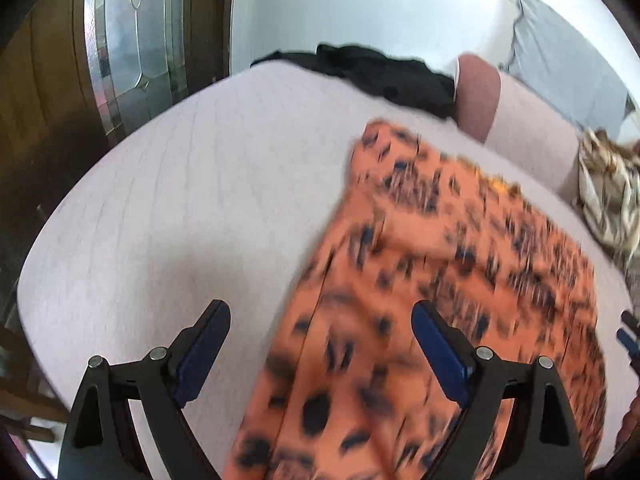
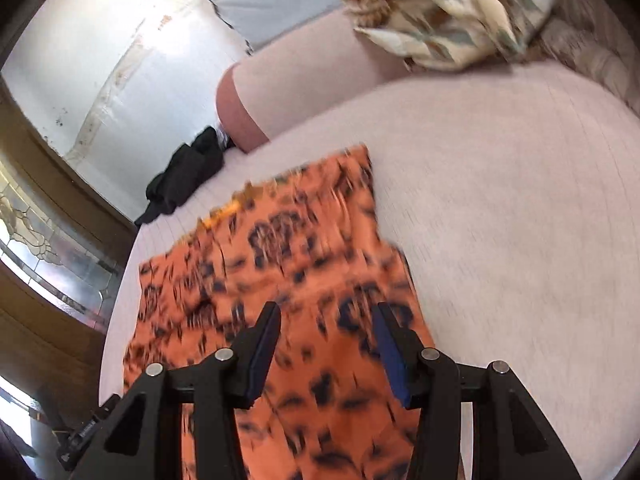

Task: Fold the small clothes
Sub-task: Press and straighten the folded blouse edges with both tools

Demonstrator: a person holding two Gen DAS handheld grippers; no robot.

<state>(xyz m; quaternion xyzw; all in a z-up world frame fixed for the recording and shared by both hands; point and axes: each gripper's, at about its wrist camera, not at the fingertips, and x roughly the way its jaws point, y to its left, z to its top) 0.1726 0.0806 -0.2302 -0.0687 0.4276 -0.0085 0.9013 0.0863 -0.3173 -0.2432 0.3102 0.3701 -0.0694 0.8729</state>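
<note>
An orange garment with dark spots lies spread on the pale pink bed surface; it also shows in the right wrist view. My left gripper is open and empty, hovering above the garment's left edge. My right gripper is open and empty, above the garment's near right part. Both views are blurred by motion. The tip of the right gripper shows at the right edge of the left wrist view.
A black garment lies at the far edge of the bed. A crumpled cream patterned cloth sits by a pink bolster. A grey pillow and a wooden door with leaded glass stand beyond.
</note>
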